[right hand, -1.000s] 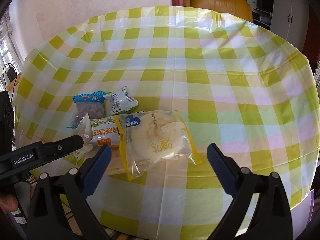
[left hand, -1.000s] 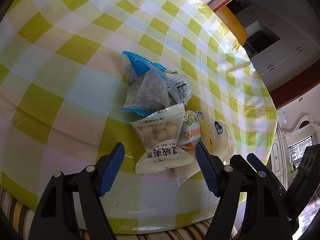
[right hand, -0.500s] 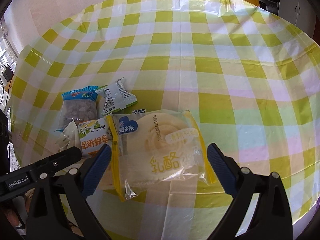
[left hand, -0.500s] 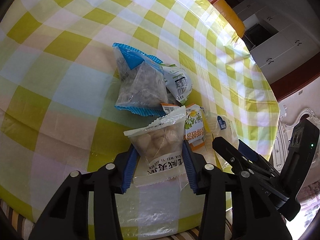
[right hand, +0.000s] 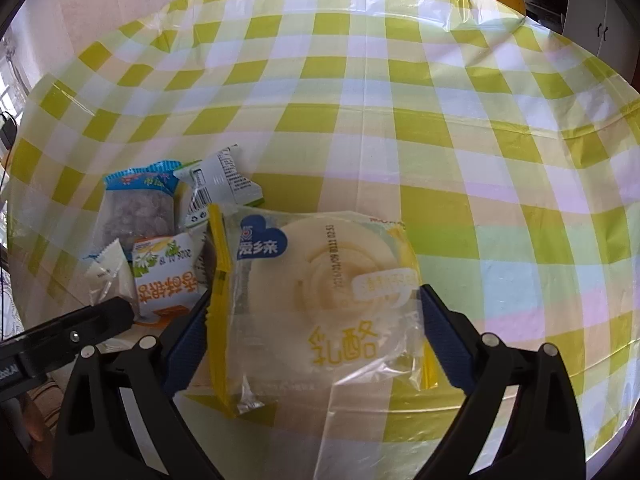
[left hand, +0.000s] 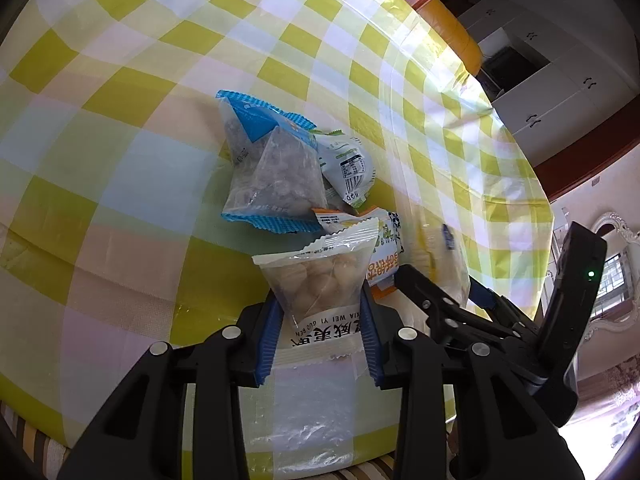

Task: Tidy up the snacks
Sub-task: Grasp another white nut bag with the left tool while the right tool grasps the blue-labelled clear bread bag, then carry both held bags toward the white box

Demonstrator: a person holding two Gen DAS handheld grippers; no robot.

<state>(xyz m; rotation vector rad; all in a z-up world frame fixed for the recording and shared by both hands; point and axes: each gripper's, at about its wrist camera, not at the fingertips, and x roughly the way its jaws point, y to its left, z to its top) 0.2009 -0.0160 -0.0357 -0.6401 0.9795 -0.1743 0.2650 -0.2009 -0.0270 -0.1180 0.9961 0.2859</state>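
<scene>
Left tongs (left hand: pixel 322 330) just closed, now clamped on nut packet (left hand: pixel 324 280); right tongs (right hand: pixel 314 330) apart, lowered around bread pack (right hand: pixel 320 300) beside it.

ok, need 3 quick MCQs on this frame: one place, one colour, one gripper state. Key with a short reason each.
1. Where does the clear yellow-edged round-bun packet lie?
A. between the right gripper's open fingers
B. under the blue-edged packet
C. off the table

2. What colour are the end seals of the clear packet of dark pieces?
A. red
B. blue
C. black

3. What is the left gripper doing?
A. wide open over bare checked tablecloth
B. out of view
C. closed on the clear white-sealed packet of pale balls

Key: 1 A, blue pads flank it without touching. 2 B, blue crimped strips both ends. 3 C, pads pinch its sides; its jaws have just been closing.
</scene>
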